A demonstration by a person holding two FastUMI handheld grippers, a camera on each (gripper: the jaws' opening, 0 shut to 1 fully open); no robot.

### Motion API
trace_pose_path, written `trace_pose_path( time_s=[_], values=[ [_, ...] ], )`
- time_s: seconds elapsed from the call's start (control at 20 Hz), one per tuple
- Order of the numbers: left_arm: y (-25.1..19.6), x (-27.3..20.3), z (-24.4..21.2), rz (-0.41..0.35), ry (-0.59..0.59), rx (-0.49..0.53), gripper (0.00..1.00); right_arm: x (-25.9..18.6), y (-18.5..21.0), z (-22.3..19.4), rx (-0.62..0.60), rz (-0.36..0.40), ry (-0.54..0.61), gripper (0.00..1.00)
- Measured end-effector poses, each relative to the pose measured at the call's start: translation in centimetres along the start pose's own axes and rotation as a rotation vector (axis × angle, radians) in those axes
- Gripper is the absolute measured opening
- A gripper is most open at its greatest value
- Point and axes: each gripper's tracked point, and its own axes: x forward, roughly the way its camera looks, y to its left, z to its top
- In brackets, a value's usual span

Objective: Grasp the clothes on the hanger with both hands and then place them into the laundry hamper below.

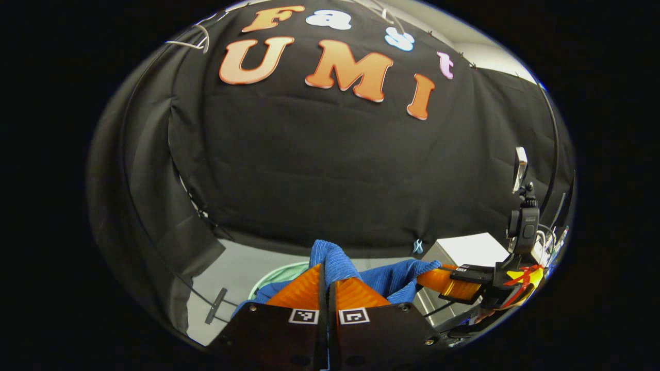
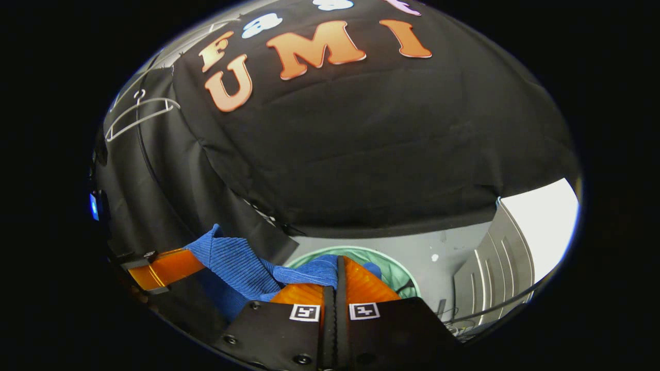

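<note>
Both claws, left (image 1: 328, 281) and right (image 2: 337, 273), clenched on blue cloth (image 2: 242, 268); hamper (image 2: 397, 268) apparently below: lower together, then release.

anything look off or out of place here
Nothing stands out. The blue cloth is pinched by both the left hand-held gripper and the right hand-held gripper, above the green hamper.

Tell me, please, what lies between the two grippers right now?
The blue garment spans the stretch: in the right gripper view it runs from the right gripper across to the left gripper, both shut on it, above the green hamper.
</note>
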Motion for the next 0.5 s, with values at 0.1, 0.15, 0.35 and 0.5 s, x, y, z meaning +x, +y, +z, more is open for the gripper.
trace_pose_path(
  time_s=[0.1,0.15,0.35,0.5],
  values=[
    [1.0,1.5,-3.0,0.018,0.056,-0.016,0.01,1.5,-0.8,-3.2,0.001,-0.023,0.051,0.08],
    [1.5,2.1,-4.3,0.028,0.082,-0.029,0.01,2.2,-1.3,-4.7,-0.001,-0.038,0.075,0.08],
    [3.1,4.0,-9.4,0.055,0.179,-0.068,0.01,5.0,-2.9,-9.9,-0.027,-0.091,0.165,0.08],
    [3.8,4.6,-12.1,0.070,0.238,-0.103,0.01,5.6,-3.9,-12.5,-0.036,-0.122,0.216,0.08]
  ],
)
